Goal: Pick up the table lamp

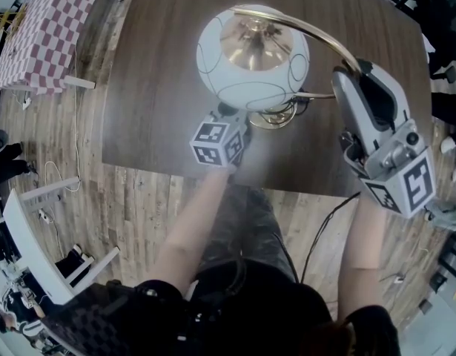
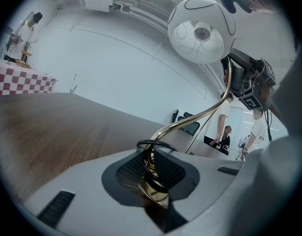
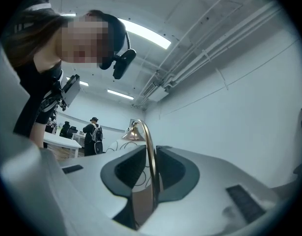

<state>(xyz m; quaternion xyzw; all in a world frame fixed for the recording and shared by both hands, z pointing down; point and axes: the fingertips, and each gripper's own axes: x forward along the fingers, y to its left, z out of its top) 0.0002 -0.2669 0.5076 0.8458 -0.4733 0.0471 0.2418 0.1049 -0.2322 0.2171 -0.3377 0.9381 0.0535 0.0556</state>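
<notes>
The table lamp has a white globe shade (image 1: 251,54), a curved brass stem (image 1: 316,34) and a brass base (image 1: 279,117) on the dark wooden table (image 1: 161,87). My left gripper (image 1: 241,119) reaches under the shade from the front and is shut on the foot of the lamp, where brass coils and a black ring (image 2: 153,173) sit between its pads. My right gripper (image 1: 354,71) is at the right, shut on the arched stem (image 3: 150,151) just below the bend. In the left gripper view the shade (image 2: 202,31) hangs high above. I cannot tell whether the base touches the table.
A table with a red-checked cloth (image 1: 46,28) stands at the far left. White furniture (image 1: 35,236) and cables (image 1: 328,228) lie on the plank floor near the person's legs. Several people (image 2: 224,136) stand in the room beyond the table.
</notes>
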